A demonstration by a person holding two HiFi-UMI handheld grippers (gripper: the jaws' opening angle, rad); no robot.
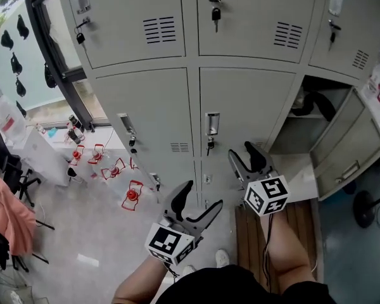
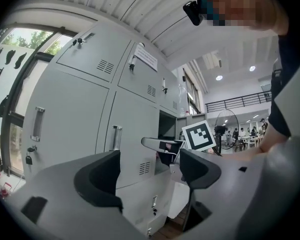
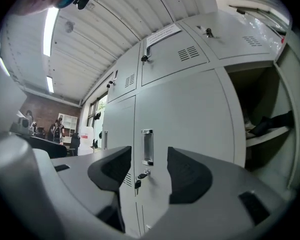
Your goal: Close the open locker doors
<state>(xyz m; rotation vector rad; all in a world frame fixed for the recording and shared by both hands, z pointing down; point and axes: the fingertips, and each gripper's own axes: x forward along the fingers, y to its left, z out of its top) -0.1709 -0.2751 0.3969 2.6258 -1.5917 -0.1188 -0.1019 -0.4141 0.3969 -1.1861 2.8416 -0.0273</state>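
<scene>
A bank of grey lockers (image 1: pixel 145 100) fills the head view. One locker at the right, middle row, stands open (image 1: pixel 304 116), its door (image 1: pixel 349 145) swung out to the right and a dark item on its shelf. My left gripper (image 1: pixel 202 196) is held low in front of the lower doors, open and empty. My right gripper (image 1: pixel 242 152) is open too, before a closed door with a handle (image 3: pixel 147 146), left of the open compartment (image 3: pixel 265 121). In the left gripper view the left gripper (image 2: pixel 150 170) faces the lockers, with the open locker (image 2: pixel 167 126) beyond it.
Keys hang in several locks (image 1: pixel 215 14). Red wire-framed objects (image 1: pixel 132 195) lie on the floor at the left, below a window (image 1: pixel 25 56). A fan base (image 1: pixel 364 208) stands at the right. Wooden boards (image 1: pixel 304 223) lie under the person's leg.
</scene>
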